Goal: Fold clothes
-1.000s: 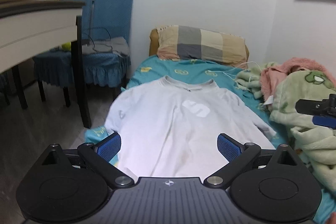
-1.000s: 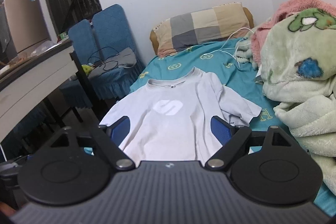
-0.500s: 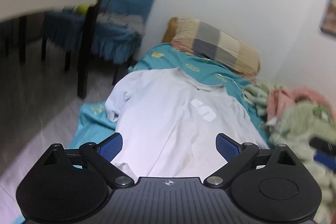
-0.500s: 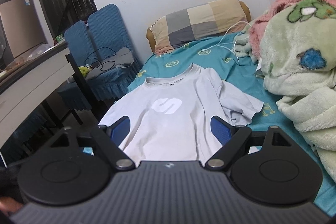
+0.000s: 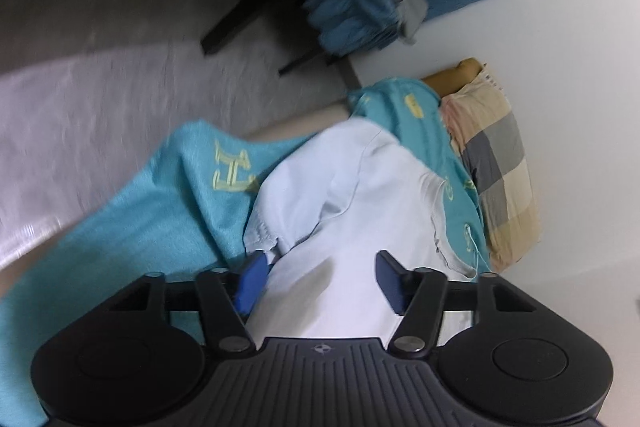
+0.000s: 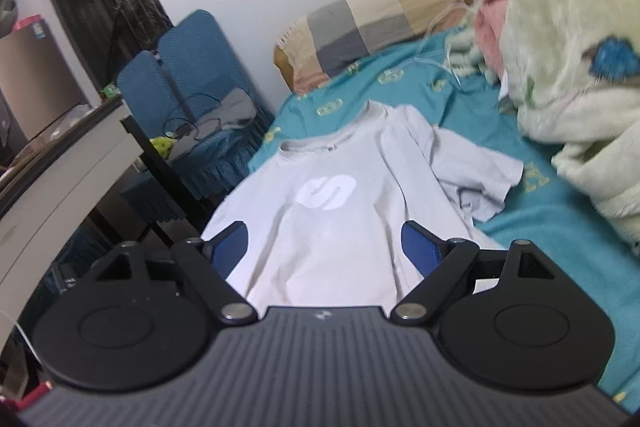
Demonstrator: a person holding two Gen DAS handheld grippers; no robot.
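Observation:
A pale grey T-shirt (image 6: 332,211) with a white logo lies flat, front up, on the teal bed sheet (image 6: 540,227). In the left wrist view the picture is rolled to one side, and the shirt (image 5: 360,195) fills the middle, its sleeve hem (image 5: 264,231) hanging at the bed's edge. My left gripper (image 5: 320,279) is low over that side of the shirt. Its jaws are closing with shirt cloth between them, and the blue pads still stand apart. My right gripper (image 6: 324,247) is open above the shirt's lower half, holding nothing.
A checked pillow (image 6: 368,23) lies at the head of the bed. Green and pink fleece blankets (image 6: 572,67) are heaped on the right. Blue-covered chairs (image 6: 192,67) and a white desk (image 6: 52,179) stand left of the bed, over grey floor (image 5: 100,67).
The left gripper has swung down to the shirt's sleeve side, rolling strongly, and its jaws have narrowed. The right gripper has dipped slightly nearer the shirt and stays open.

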